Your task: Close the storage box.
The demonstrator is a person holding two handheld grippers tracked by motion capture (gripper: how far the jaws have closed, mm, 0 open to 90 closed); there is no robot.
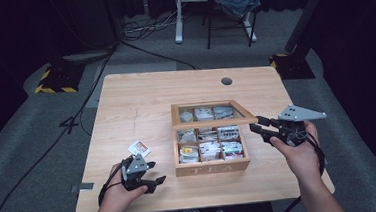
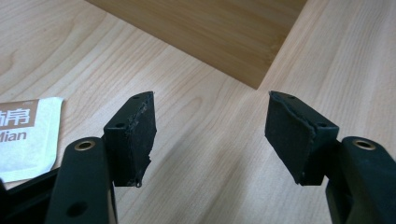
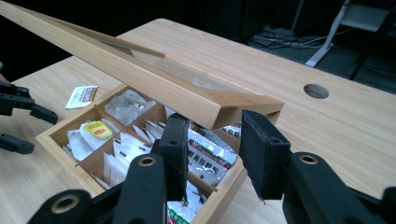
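Two claws are at work. My right gripper [image 3: 212,154] is clamped on the front corner of the lid [image 3: 140,74], keeping the wooden tea box [image 1: 211,168] open over full bag slots. My left gripper [image 1: 151,176] has its jaws apart, with nothing between them. One tea bag [image 1: 139,149] lies on the table [image 1: 135,99] just past it, nearest that hand.

Wooden tea box [image 1: 211,167], lid [image 1: 214,122] raised, packets inside.
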